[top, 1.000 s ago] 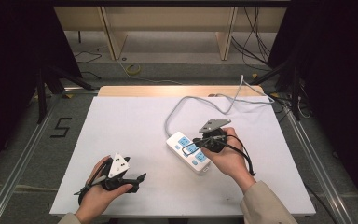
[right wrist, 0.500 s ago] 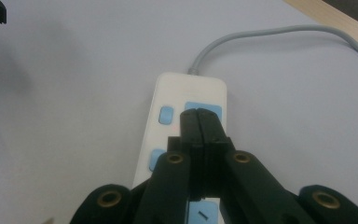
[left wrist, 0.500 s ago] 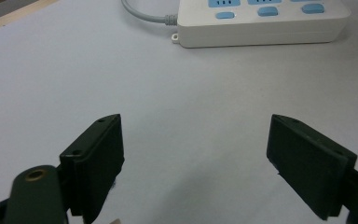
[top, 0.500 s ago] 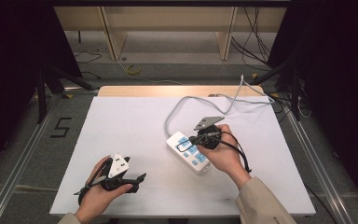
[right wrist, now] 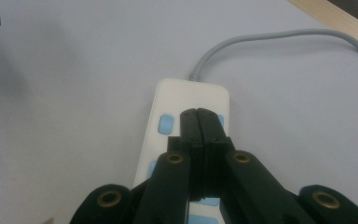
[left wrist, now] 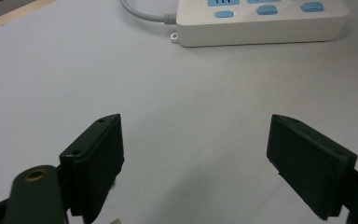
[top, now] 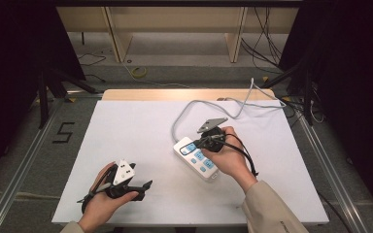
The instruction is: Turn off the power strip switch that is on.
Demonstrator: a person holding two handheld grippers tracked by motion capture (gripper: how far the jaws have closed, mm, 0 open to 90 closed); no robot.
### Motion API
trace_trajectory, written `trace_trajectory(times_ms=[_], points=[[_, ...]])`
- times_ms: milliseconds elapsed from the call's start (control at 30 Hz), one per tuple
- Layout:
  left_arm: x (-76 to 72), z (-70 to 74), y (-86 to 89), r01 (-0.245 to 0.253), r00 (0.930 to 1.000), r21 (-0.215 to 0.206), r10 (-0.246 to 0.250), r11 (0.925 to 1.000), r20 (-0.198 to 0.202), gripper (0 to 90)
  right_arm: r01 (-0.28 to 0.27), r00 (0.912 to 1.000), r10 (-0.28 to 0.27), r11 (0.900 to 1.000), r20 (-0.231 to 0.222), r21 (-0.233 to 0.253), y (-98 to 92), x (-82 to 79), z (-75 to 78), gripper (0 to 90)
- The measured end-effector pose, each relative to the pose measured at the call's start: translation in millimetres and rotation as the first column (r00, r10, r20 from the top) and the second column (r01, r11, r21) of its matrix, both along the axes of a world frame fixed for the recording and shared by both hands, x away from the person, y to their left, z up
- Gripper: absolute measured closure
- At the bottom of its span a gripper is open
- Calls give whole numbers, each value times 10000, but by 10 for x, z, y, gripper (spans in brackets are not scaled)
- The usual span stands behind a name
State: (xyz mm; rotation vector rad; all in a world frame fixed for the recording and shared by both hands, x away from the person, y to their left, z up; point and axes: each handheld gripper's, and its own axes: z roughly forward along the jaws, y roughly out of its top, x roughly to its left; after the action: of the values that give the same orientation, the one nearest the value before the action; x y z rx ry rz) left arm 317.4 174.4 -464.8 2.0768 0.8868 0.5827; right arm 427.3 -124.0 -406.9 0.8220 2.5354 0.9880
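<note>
We judged the step in hand to be pressing a switch on the white power strip [top: 196, 157], which lay near the middle of the table [top: 126, 126], its grey cord [top: 184, 112] looping off toward the far right edge. To do it well, we thought the closed tip should come down squarely on one blue button [right wrist: 166, 124] and not between two, with light pressure so the strip would not skid. The right gripper [right wrist: 199, 122] had its jaws pressed fully together with nothing between them, poised over the strip's far end, the right hand [top: 230, 158] angled in from the near right. The left gripper [left wrist: 193, 163] sat wide open and empty near the left front of the table, low over bare surface, well apart from the strip.
</note>
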Motion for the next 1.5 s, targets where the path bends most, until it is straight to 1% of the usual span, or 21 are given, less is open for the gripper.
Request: trace_trajectory(times_ms=[500, 700, 867, 1200, 1500], points=[[-2, -1, -4, 28, 10000, 7, -28, 10000, 31, 186, -41, 9998, 35, 9995, -184, -315, 104, 82, -19, 900], [-2, 1, -3, 23, 10000, 13, -23, 10000, 26, 187, -136, 9995, 123, 9990, -300, -427, 135, 126, -54, 900], [-1, 1, -4, 32, 10000, 1, -32, 10000, 2, 185, -67, 9993, 50, 9989, -380, -454, 155, 140, -72, 900], [0, 3, -3, 37, 10000, -4, -37, 10000, -3, 181, -197, 9989, 168, 9975, -430, -676, 210, 195, -77, 900], [-1, 0, -6, 50, 10000, -4, -50, 10000, -10, 181, -256, 9976, 200, 9962, -669, -834, 280, 243, -122, 900]])
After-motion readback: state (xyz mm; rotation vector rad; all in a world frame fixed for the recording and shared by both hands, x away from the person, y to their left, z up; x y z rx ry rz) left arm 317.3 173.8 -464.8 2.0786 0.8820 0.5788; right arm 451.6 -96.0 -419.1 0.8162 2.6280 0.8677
